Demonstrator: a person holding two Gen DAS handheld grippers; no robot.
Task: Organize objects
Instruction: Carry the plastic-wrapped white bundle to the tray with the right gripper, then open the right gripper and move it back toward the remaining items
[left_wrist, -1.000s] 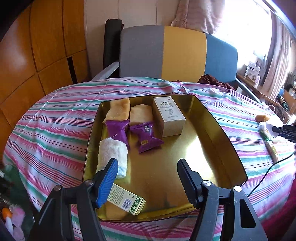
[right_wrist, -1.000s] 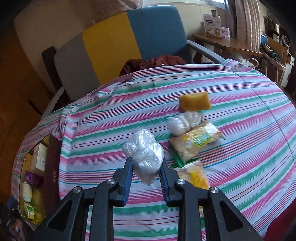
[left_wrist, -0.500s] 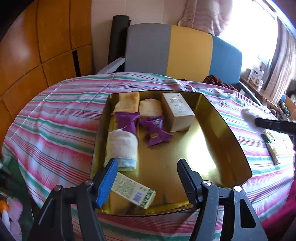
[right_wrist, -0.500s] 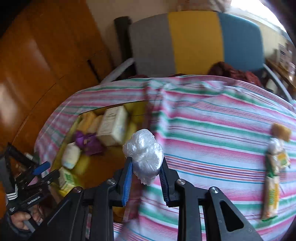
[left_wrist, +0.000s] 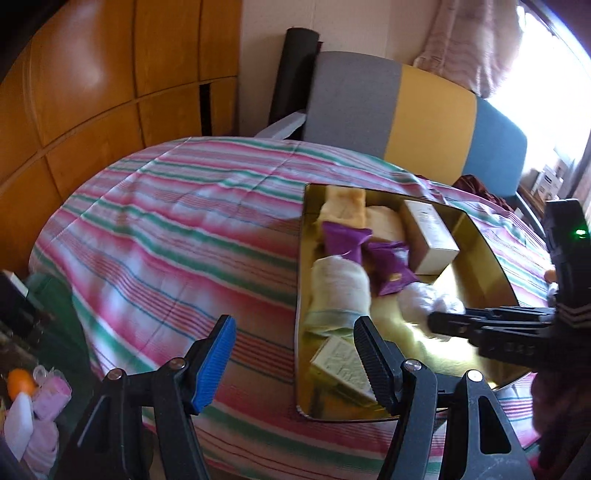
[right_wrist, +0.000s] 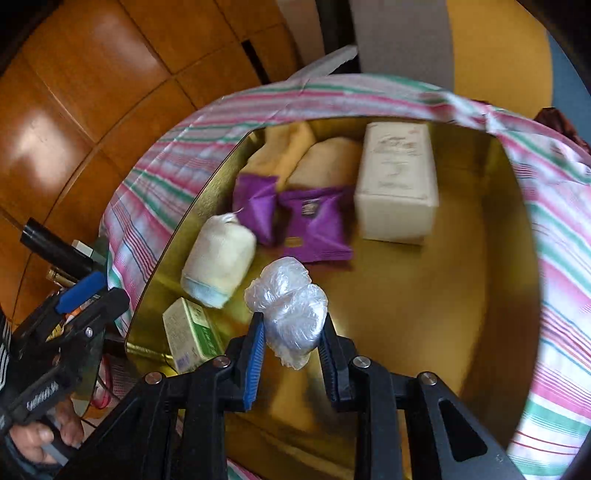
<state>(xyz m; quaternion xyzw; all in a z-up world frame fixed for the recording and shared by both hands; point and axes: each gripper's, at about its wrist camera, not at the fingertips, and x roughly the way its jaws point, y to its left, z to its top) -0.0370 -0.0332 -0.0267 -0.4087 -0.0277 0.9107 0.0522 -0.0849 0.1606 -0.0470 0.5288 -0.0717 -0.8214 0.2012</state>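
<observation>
My right gripper (right_wrist: 291, 321) is shut on a clear plastic-wrapped bundle (right_wrist: 288, 302) and hangs over the middle of the gold tray (right_wrist: 498, 295). The tray holds a beige box (right_wrist: 399, 184), two purple packets (right_wrist: 314, 225), a rolled white towel (right_wrist: 219, 258), a green-and-white box (right_wrist: 192, 336) and yellow cloth rolls (right_wrist: 291, 147). My left gripper (left_wrist: 295, 347) is open with nothing between its fingers, above the tray's left rim (left_wrist: 300, 258) and the striped cloth. In the left wrist view the right gripper (left_wrist: 436, 325) comes in from the right with the bundle (left_wrist: 417, 302).
A pink, green and white striped tablecloth (left_wrist: 177, 236) covers the round table. A grey, yellow and blue chair (left_wrist: 399, 107) stands behind it, against wooden wall panels (left_wrist: 92, 85). Bottles and pink clutter (left_wrist: 33, 402) lie low at the left. A hand (right_wrist: 37, 439) holds the left gripper.
The right gripper has swung left from the snacks on the table's right side to above the tray, still gripping the bundle. The left gripper has shifted left, off the tray's middle.
</observation>
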